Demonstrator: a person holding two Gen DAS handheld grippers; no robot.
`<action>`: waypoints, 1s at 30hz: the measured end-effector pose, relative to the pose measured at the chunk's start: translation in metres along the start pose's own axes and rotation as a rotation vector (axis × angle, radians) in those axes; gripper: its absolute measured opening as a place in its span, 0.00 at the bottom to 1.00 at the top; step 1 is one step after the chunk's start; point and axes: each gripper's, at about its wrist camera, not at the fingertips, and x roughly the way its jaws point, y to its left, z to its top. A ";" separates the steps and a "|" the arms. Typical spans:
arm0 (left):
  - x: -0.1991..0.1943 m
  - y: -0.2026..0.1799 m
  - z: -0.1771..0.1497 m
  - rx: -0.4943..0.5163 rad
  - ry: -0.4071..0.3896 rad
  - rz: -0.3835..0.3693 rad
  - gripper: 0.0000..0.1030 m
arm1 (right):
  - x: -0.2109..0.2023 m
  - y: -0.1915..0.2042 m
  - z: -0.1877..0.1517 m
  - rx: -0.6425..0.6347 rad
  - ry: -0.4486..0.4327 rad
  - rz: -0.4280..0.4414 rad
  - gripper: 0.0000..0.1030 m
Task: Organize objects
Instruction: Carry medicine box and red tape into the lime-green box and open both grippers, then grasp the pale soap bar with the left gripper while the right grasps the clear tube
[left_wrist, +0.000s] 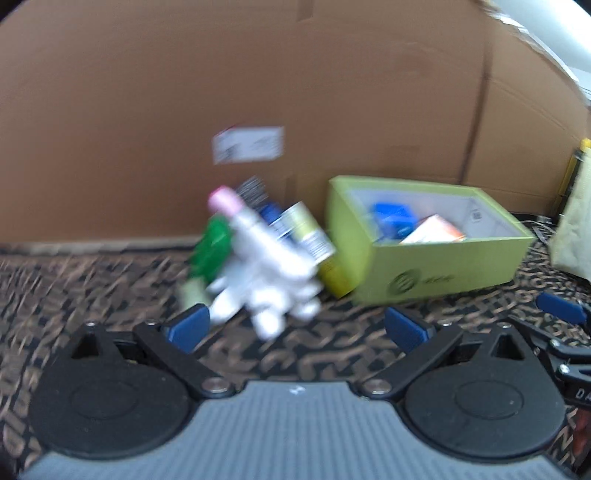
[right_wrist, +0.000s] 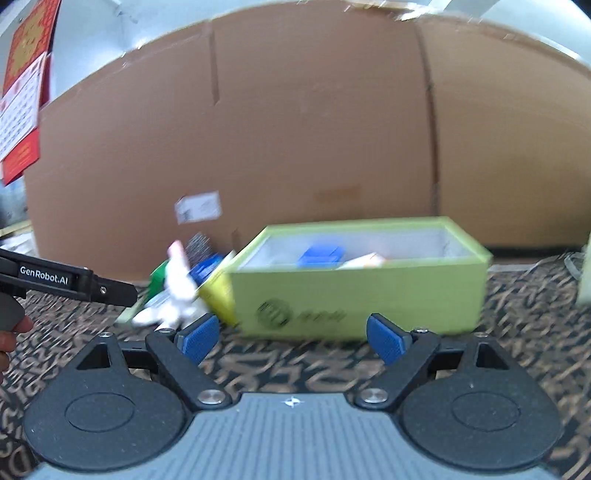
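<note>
A lime-green open box (left_wrist: 443, 266) stands on the patterned cloth, holding a blue item (left_wrist: 393, 219) and an orange-and-white carton (left_wrist: 434, 230). Left of it lies a blurred pile: a white tube with a pink cap (left_wrist: 258, 236), a green packet (left_wrist: 212, 247), a small can (left_wrist: 303, 230). My left gripper (left_wrist: 295, 328) is open and empty, just short of the pile. My right gripper (right_wrist: 291, 338) is also open and empty, in front of the green box (right_wrist: 354, 291). The pile (right_wrist: 177, 291) shows at the box's left corner there.
A large brown cardboard box (left_wrist: 258, 92) walls off the back. The left gripper's black arm (right_wrist: 74, 282) and a person's fingers (right_wrist: 11, 332) reach in from the left edge. A pale bag (left_wrist: 576, 221) stands at the far right. A red calendar (right_wrist: 26, 92) hangs at upper left.
</note>
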 end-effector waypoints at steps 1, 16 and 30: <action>0.001 0.010 -0.006 -0.019 0.011 0.024 1.00 | 0.001 0.006 -0.005 0.000 0.018 0.015 0.88; 0.045 0.096 -0.006 -0.232 0.049 0.101 0.94 | 0.015 0.060 -0.022 -0.006 0.131 0.081 0.88; 0.095 0.120 -0.001 -0.205 0.144 0.045 0.22 | 0.058 0.107 -0.001 -0.163 0.161 0.127 0.47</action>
